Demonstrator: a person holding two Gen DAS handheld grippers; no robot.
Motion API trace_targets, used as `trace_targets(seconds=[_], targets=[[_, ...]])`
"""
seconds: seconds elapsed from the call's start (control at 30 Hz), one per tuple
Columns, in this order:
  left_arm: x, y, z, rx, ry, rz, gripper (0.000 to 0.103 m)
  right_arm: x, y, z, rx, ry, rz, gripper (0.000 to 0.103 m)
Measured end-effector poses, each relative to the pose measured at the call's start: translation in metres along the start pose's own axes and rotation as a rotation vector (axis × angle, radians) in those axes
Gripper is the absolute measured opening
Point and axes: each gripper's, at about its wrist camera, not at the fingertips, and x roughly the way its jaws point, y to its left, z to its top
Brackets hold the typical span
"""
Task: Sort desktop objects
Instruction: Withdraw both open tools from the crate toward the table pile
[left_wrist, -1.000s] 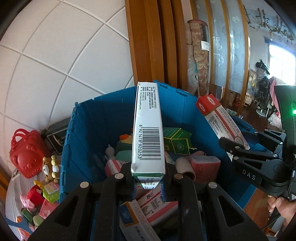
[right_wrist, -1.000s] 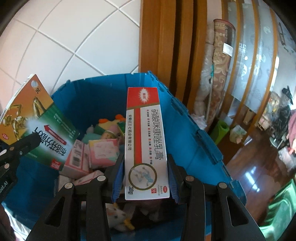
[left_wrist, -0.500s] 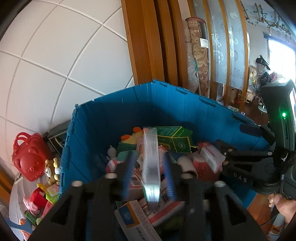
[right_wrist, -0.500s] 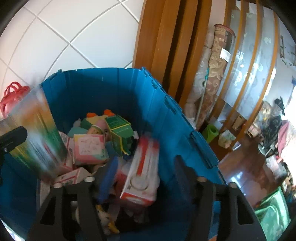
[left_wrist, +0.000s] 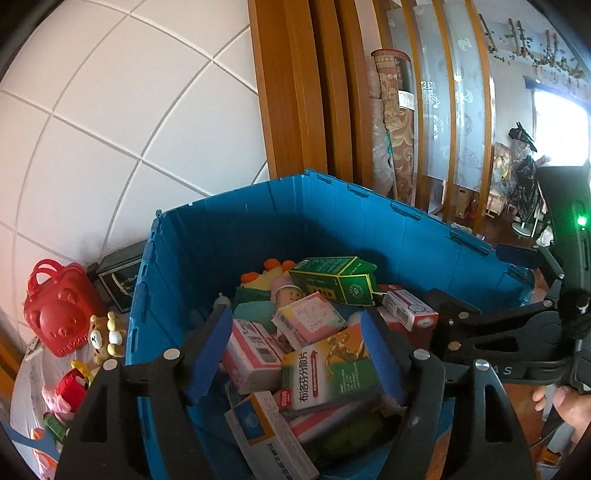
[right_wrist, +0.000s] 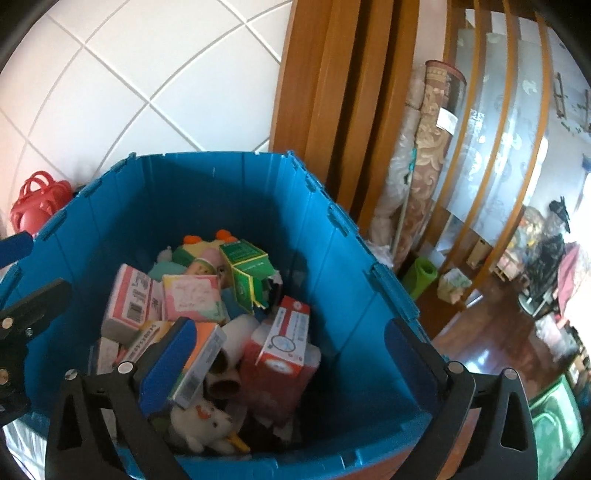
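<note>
A blue crate (left_wrist: 258, 229) (right_wrist: 221, 192) holds several medicine boxes and soft toys. My left gripper (left_wrist: 295, 314) hovers over it, its jaws opening and gripping nothing. A green-and-orange box (left_wrist: 332, 369) lies loose on the pile below the blue pads, partly hidden behind one finger in the right wrist view (right_wrist: 207, 354). My right gripper (right_wrist: 290, 326) also hangs above the crate with its jaws opening wide and empty. Below it, a red-and-white tube box (right_wrist: 288, 339) (left_wrist: 406, 308) rests on the heap. A green carton (left_wrist: 332, 278) lies further back.
Left of the crate are a red toy basket (left_wrist: 55, 314), a bear toy (left_wrist: 107, 332) and small toys. A tiled wall and a wooden door frame (left_wrist: 295, 92) stand behind. A rolled carpet (right_wrist: 432, 147) leans at the right. A hand (left_wrist: 565, 402) holds the right gripper.
Both grippers went from shut on upright boxes to open. The green-and-orange box and the red-and-white tube box dropped into the crate and now lie on the pile.
</note>
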Motion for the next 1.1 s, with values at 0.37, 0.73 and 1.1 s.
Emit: trace_targets(seconds=[0.37,0.73,1.1], targets=[[-0.029,-0.004,-0.019,-0.016,-0.050,0.001,0.072,-0.020,-0.008,-0.019,0.036,-0.005,0.015,0.103],[-0.057,0.035,-0.042,-0.099,-0.065,0.044,0.072,-0.041,0.015,-0.023,0.051,-0.059,0.113,0.103],[-0.094,0.146,-0.087,-0.244,-0.077,0.213,0.072,-0.088,0.096,0.000,-0.016,-0.211,0.277,0.103]])
